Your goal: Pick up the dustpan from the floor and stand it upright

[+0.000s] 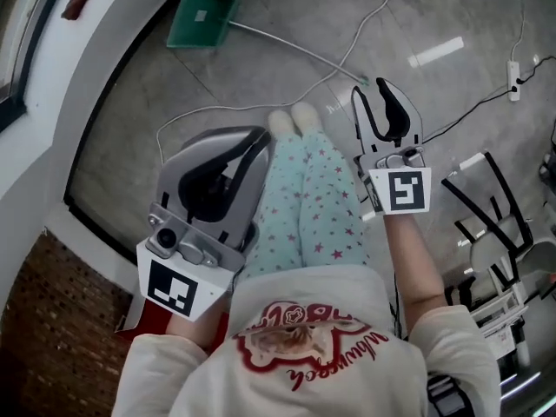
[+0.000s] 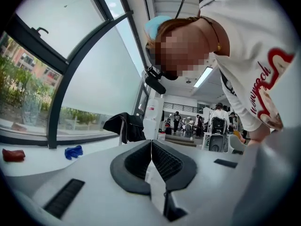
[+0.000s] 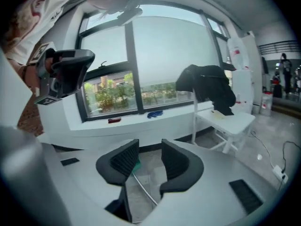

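The green dustpan (image 1: pixel 201 16) lies flat on the grey floor at the upper left, and its long pale handle (image 1: pixel 287 49) runs right toward my feet. My right gripper (image 1: pixel 375 94) hangs above the floor to the right of the handle's end, open and empty. In the right gripper view the handle (image 3: pixel 143 189) and a bit of the green pan (image 3: pixel 136 164) show far below, between the open right gripper (image 3: pixel 149 147) jaws. My left gripper (image 1: pixel 259 139) is held over my left leg, well short of the pan. It points level, and the left gripper (image 2: pixel 151 142) is shut and empty.
A white ledge (image 1: pixel 52 120) under the window curves along the left. A white cable (image 1: pixel 365 20) crosses the floor, with a power strip (image 1: pixel 514 81) at the right. A black metal frame (image 1: pixel 486 207) stands close on the right. A white chair with a black jacket (image 3: pixel 209 91) is near the window.
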The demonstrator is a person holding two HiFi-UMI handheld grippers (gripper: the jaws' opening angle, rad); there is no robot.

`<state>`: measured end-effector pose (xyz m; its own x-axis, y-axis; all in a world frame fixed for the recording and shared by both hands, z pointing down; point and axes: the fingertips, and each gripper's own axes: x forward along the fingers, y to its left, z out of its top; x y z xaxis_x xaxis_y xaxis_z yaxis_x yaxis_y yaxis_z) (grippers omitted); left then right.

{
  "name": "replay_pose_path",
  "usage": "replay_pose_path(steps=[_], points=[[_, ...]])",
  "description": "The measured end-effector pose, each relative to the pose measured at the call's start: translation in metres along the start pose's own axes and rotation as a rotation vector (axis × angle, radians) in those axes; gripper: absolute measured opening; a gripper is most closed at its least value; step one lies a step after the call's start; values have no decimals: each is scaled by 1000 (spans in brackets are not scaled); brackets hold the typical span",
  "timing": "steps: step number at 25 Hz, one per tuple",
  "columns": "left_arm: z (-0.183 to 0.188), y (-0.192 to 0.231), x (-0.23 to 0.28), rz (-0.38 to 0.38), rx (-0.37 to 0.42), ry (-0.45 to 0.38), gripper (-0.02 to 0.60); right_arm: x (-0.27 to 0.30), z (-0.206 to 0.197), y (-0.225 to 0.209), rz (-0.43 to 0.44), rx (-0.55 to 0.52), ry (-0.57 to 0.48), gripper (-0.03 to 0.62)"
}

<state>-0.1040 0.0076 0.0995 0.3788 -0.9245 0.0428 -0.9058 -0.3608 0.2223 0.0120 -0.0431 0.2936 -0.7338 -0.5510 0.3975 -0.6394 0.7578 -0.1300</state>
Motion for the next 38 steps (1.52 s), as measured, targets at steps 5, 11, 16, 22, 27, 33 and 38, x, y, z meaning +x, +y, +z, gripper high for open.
replay_pose_path(steps=[5,11,16,22,27,33,38], points=[[-32,-9,23,-66,-19,44,20,10,-49,-31,-139,67,27,144],[-53,-11,57,-160,-16,56,20,20,-90,-59,-239,95,43,144],[-74,-25,84,-256,-15,78,20,21,-132,-75,-345,163,71,144],[-110,-51,114,-361,-36,128,20,5,-189,-106,-487,285,105,144],[-131,-72,137,-444,-41,157,20,-3,-224,-126,-536,289,140,144],[-169,-70,149,-463,-76,193,20,7,-276,-135,-453,133,219,144],[-205,-72,149,-492,-90,218,20,12,-322,-148,-463,132,258,144]])
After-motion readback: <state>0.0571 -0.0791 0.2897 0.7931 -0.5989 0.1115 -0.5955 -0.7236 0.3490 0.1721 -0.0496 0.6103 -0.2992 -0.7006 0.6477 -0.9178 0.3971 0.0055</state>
